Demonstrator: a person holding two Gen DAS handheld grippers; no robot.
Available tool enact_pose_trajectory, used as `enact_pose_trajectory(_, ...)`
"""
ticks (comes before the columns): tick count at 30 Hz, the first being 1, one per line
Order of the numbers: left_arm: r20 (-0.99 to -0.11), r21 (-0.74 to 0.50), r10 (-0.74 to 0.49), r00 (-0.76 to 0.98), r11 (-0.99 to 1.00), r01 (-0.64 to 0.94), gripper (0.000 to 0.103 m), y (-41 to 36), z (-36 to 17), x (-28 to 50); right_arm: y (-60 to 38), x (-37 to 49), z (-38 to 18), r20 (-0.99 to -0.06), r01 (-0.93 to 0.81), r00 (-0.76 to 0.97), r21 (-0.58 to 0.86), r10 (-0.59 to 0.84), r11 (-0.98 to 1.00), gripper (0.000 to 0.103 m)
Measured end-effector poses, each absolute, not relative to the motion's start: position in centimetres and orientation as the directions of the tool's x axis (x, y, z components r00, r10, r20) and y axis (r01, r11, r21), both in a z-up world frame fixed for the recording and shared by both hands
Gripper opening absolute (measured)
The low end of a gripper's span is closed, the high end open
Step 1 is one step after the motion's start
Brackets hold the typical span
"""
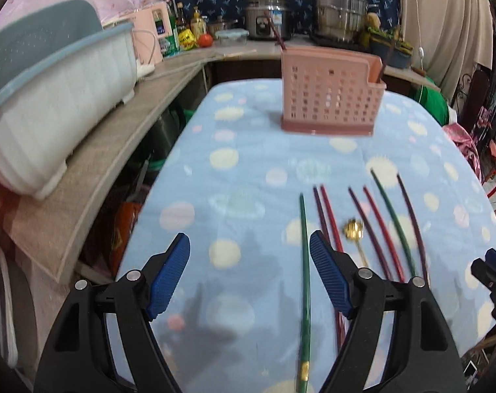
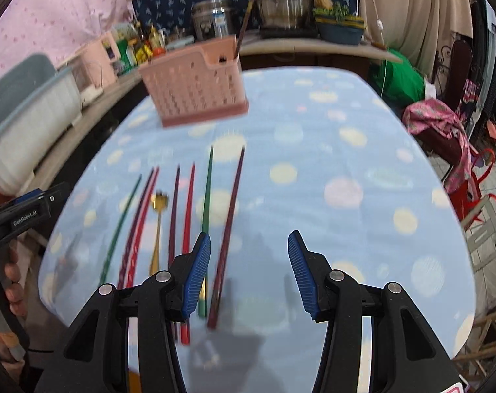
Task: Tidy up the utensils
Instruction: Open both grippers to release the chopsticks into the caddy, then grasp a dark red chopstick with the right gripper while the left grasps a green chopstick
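Chopsticks [image 1: 326, 219] flat on cloth | left tool [image 1: 249, 275] apart | right tool [image 2: 249, 273] apart

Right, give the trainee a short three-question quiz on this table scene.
1. True or false: the gold spoon lies among the chopsticks on the blue dotted cloth.
2. Which chopstick lies between the fingers of the left claw? A) a green chopstick B) a red one C) a purple one
3. Fill in: the pink holder already has ____ standing in it.

Key: 1 true. 2 A; the claw is open and not pressing on it. 3 chopsticks; dark sticks poke out of the top in both views, though how many is hard to tell.
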State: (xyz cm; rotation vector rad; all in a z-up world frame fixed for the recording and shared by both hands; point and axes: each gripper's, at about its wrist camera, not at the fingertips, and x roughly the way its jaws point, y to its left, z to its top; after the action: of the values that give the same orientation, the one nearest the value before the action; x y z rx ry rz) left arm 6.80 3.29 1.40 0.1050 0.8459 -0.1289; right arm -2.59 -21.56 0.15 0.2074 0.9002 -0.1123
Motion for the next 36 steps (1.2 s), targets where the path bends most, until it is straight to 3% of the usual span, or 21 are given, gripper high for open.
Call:
enact_pose_trajectory(10,-0.786,0.042,-0.084,0.613,0.981,0.188,0.072,2.3,-1.9,3.3,-18.4,-4.6,-3.4,-0.81,0.151,0.586,0.078,-0.025,0.985,0.045)
enact_pose_trajectory(14,-0.793,0.045,-0.093,0.602,0.977,0.21,0.072,2.0,-2.5,2.5,-17.8,-5.0,-4.2,-0.823,0.149,0.568,0.086,-0.014,0.985,0.036)
enact_pose_trajectory(36,-0.85,0.031,-0.085,0.52,0.977,0.211,0.071,2.9,-5.4,1.0,-18.3,-3.1,-4.8,-0.821,0.191,0.571,0.124,-0.007,0.974,0.022)
